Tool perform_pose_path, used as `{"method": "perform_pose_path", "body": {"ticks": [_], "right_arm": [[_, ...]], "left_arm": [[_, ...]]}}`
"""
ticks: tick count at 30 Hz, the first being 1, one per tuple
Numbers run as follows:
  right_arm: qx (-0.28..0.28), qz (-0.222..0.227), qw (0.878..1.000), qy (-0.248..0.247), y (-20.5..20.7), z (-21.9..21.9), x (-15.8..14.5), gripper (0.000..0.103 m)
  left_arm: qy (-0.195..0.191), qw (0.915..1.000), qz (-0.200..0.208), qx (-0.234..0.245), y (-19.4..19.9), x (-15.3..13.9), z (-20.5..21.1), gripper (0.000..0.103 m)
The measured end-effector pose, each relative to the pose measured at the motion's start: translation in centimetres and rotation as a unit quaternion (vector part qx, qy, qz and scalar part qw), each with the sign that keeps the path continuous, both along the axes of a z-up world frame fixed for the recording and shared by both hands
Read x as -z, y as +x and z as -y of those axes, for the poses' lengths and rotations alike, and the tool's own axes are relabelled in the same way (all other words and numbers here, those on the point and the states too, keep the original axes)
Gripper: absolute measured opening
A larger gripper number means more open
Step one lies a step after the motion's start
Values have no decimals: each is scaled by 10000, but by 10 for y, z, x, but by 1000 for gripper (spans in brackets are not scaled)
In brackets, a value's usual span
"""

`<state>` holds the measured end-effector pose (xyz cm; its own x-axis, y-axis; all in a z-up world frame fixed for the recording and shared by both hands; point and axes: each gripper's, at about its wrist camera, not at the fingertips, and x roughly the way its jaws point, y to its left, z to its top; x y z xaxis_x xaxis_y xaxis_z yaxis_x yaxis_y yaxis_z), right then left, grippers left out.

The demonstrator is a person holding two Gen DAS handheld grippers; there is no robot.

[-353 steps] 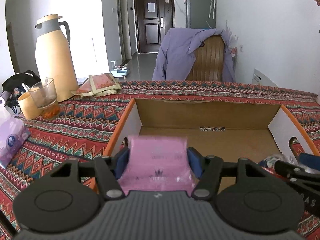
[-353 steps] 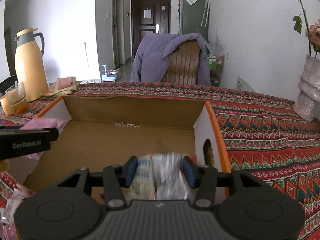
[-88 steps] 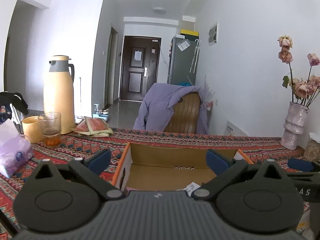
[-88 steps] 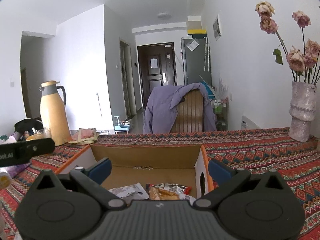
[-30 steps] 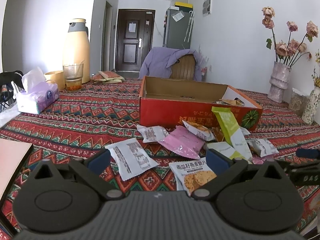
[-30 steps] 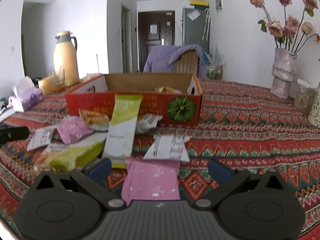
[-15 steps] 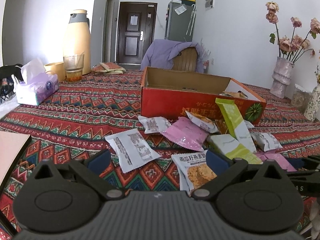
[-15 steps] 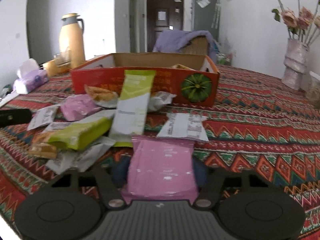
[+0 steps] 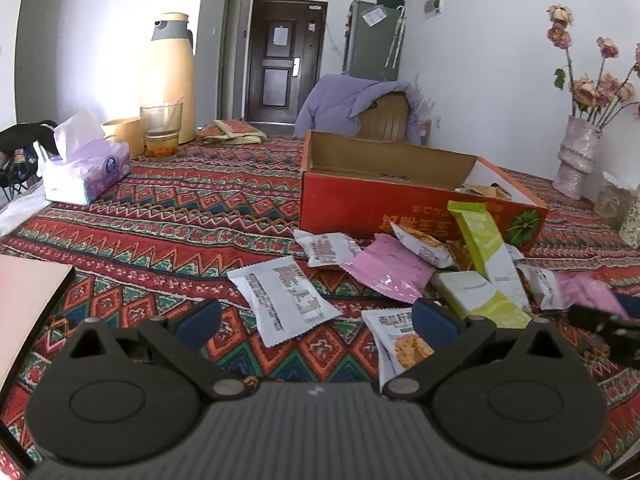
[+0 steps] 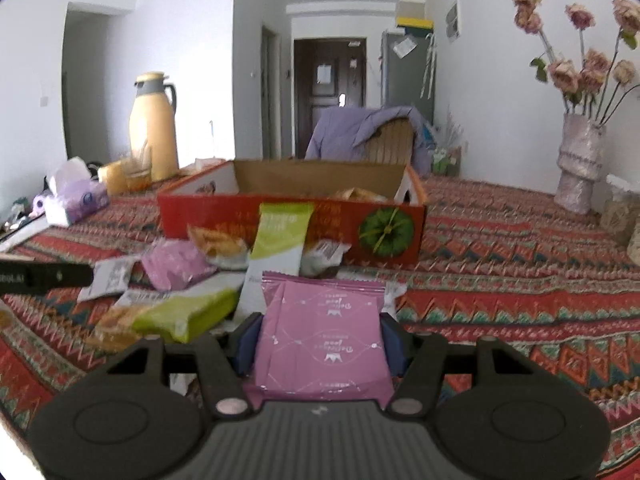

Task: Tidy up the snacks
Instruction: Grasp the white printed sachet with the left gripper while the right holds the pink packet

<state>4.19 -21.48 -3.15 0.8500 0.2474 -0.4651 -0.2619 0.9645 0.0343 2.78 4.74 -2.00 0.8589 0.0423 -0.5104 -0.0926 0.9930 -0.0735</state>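
A red cardboard box (image 9: pixel 420 212) (image 10: pixel 372 228) stands on the patterned tablecloth with a few snacks inside. Several snack packets lie loose in front of it: a white packet (image 9: pixel 286 300), a pink packet (image 9: pixel 386 270), a green bar (image 9: pixel 480 240) (image 10: pixel 282 236), a biscuit packet (image 9: pixel 400 340). My right gripper (image 10: pixel 320 340) is shut on a pink snack packet (image 10: pixel 322 340) and holds it above the cloth, short of the box. My left gripper (image 9: pixel 316 316) is open and empty, just above the white packet.
A yellow thermos (image 9: pixel 168 80), a glass (image 9: pixel 160 128), a cup and a tissue pack (image 9: pixel 86 176) stand at the left. A vase of dried roses (image 10: pixel 580 168) stands at the right. A chair with a purple jacket (image 9: pixel 356 104) is behind the table.
My right gripper closed on the pink packet and lifted it off the cloth. My left gripper stayed open and moved slightly closer to the white packet.
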Motion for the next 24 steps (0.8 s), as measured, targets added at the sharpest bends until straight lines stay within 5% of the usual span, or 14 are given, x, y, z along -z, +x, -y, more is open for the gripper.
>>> {"method": "perform_pose_path", "body": {"ticks": [17,24], "right_arm": [[542,163,9980,273,18,33,-4,60],[543,140,9978,358,20,38,-2,60]], "left_arm": [[391,9892,-1159,-810,90,20,-17,103],[266,9853,-1342,-1021,105,26,-22,103]]}}
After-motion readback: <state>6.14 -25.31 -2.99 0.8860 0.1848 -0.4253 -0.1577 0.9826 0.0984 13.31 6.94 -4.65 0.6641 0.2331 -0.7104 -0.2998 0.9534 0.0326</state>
